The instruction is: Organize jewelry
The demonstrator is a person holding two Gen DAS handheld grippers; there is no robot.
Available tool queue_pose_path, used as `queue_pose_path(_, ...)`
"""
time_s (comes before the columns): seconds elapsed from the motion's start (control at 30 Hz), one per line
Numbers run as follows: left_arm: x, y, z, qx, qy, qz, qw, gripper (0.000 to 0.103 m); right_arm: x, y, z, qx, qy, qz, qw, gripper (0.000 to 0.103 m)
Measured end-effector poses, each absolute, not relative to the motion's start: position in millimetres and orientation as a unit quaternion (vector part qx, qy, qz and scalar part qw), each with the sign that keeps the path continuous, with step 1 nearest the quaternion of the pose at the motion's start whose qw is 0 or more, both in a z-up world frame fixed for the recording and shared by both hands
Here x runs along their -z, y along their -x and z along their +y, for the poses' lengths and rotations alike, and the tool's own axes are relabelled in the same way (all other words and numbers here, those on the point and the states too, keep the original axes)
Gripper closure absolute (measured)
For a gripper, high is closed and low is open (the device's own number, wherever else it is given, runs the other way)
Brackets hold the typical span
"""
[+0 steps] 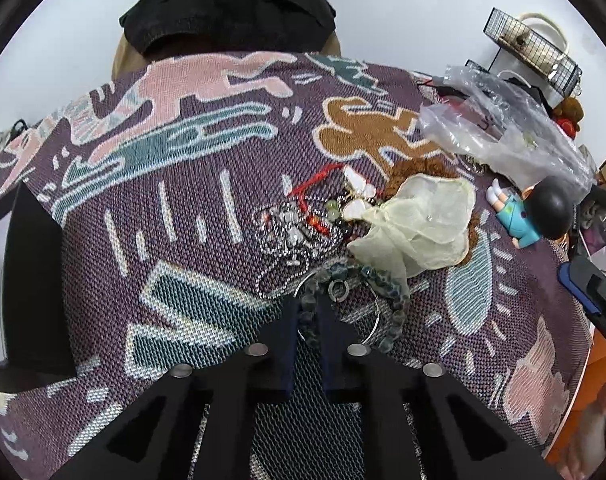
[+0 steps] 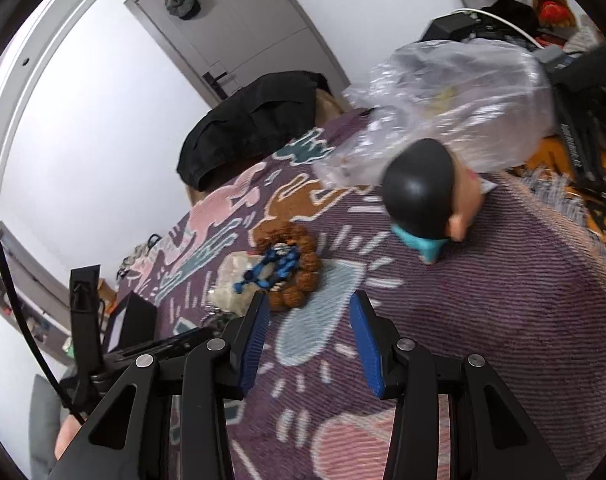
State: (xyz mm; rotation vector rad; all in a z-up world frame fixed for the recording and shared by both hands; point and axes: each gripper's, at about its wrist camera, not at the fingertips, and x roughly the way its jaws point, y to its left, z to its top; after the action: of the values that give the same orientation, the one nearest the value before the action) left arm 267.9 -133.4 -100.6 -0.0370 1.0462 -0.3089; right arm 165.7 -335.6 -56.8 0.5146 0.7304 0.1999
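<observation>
Gripping the dark beaded bracelet (image 1: 309, 312), the left gripper (image 1: 307, 320) has its jaws clenched on the strand at the near edge of the jewelry pile (image 1: 303, 220), which lies on the patterned blanket (image 1: 183, 200) covering the counter. The bracelet is a loose string of hard beads: light, limp, and likely to swing or snag when lifted. A hold on the strand between beads looks the most secure, since round beads can slip. The silver ball chains (image 1: 279, 236) and wire hoops (image 1: 375, 320) lie tangled against it, so a lift may drag them along.

The right gripper (image 2: 309, 332) is released, jaws wide apart, hovering above the blanket just beside the pile.

Surroundings, relative to the pile:
- Pale organza pouch (image 1: 419, 224): touching it, draped over a brown beaded strand (image 1: 407, 170).
- Doll figure (image 1: 531, 216): beyond the pouch.
- Clear plastic bag (image 1: 503, 128): behind the doll.
- Black garment (image 1: 227, 12): at the far edge of the blanket.
</observation>
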Motion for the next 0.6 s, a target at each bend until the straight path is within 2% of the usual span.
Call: queue_pose_path(0.6,35,-251,-94,0.155,0.036,0.418,0.894,0.095,78,-223,-274,-0.169,-0.296,0.419,0.842,0.059)
